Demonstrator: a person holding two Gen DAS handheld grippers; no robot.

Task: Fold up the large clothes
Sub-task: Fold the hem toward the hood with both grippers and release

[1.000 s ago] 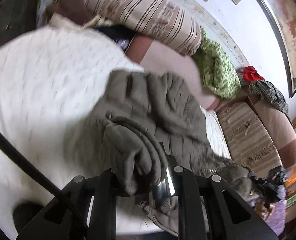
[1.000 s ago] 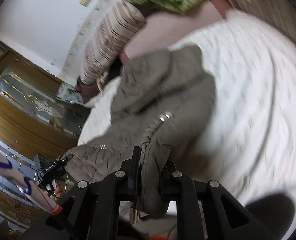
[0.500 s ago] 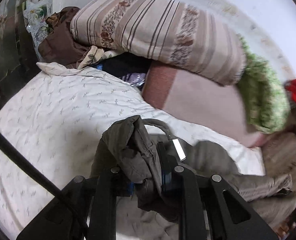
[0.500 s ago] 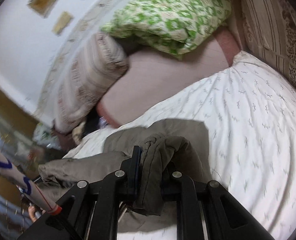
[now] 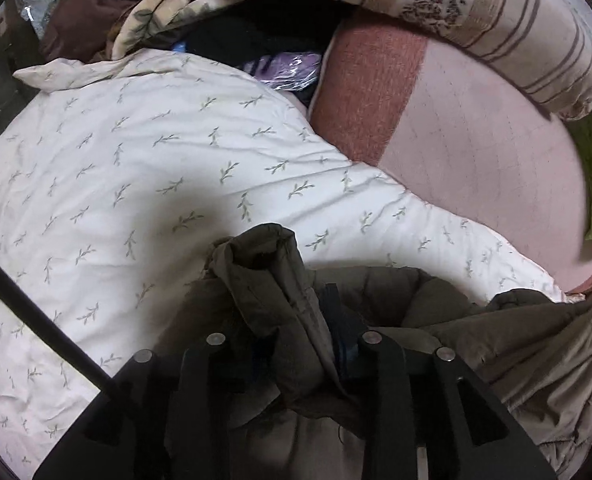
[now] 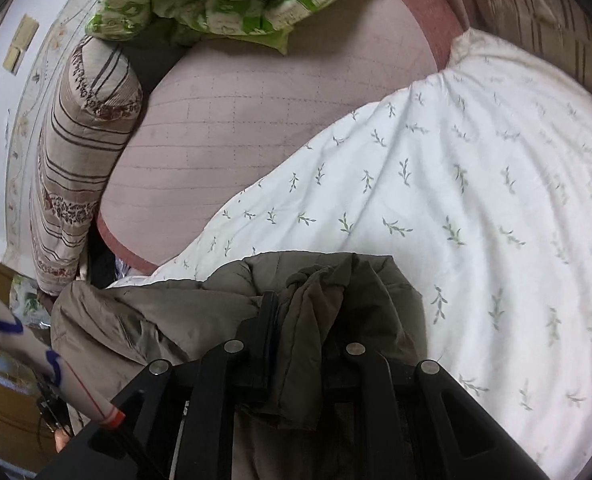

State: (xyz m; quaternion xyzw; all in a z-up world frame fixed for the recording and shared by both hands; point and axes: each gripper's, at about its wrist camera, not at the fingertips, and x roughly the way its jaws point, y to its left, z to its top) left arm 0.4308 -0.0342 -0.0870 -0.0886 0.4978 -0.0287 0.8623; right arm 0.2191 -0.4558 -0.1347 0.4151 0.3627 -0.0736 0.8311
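Both grippers lowered toward bedsheet (image 5: pixel 144 168); left gripper (image 5: pixel 296 320), right gripper (image 6: pixel 300 312) each clamp soft, bulky jacket (image 5: pixel 516 340) edge bunched between fingers.

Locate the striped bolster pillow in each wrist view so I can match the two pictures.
Left wrist: the striped bolster pillow runs along the top edge, from centre to upper right, lying above the pink quilted blanket.
Right wrist: the pillow stands along the left side, left of the same blanket.
Shared landmark: the white leaf-print sheet, meeting the pink blanket's edge in both views.
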